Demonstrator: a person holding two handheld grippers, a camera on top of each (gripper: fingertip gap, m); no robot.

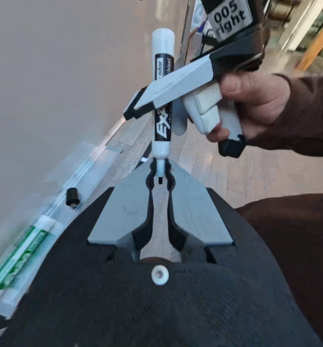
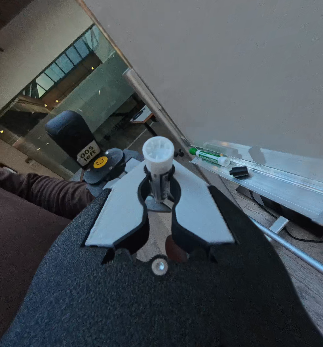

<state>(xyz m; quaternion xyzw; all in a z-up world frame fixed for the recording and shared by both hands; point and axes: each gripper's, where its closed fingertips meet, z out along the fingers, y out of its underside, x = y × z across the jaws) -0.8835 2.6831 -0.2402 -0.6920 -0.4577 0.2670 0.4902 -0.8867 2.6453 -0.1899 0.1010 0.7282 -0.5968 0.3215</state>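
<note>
Operator: Tongs on my left side first. My left gripper [image 1: 159,169] is clenched on the narrow uncapped nib end of a white plastic dry-erase marker with a black label band [image 1: 162,93].

Spotter: Which way does the marker run from there?

Operator: Straight out ahead of the left fingers, long axis in line with them, butt end farthest from me. Across it, my right gripper [image 1: 132,110] is clamped on the barrel at mid-length, nearly square to that axis, with the person's hand [image 1: 250,101] on its trigger.

Spotter: So both hold it?

Operator: Yes, one at the nib, one at the middle (neither pair of fingers touches the other).

Spotter: Anything off to the left?

Operator: On the aluminium ledge [image 1: 93,165] under the pale whiteboard [image 1: 44,75] lie a green-labelled white marker [image 1: 15,262] and a small black cap [image 1: 72,197], well apart from both grippers.

Spotter: And the right wrist view?

Operator: It looks down the barrel: only the hollow ribbed butt [image 2: 158,152] shows, squeezed between the right gripper's [image 2: 159,174] fingers. The nib grip is hidden there; the left gripper [image 2: 109,165] shows only as a body behind. The green-labelled marker [image 2: 209,156] and cap [image 2: 238,171] are sharper here, lying just beside each other.
</note>
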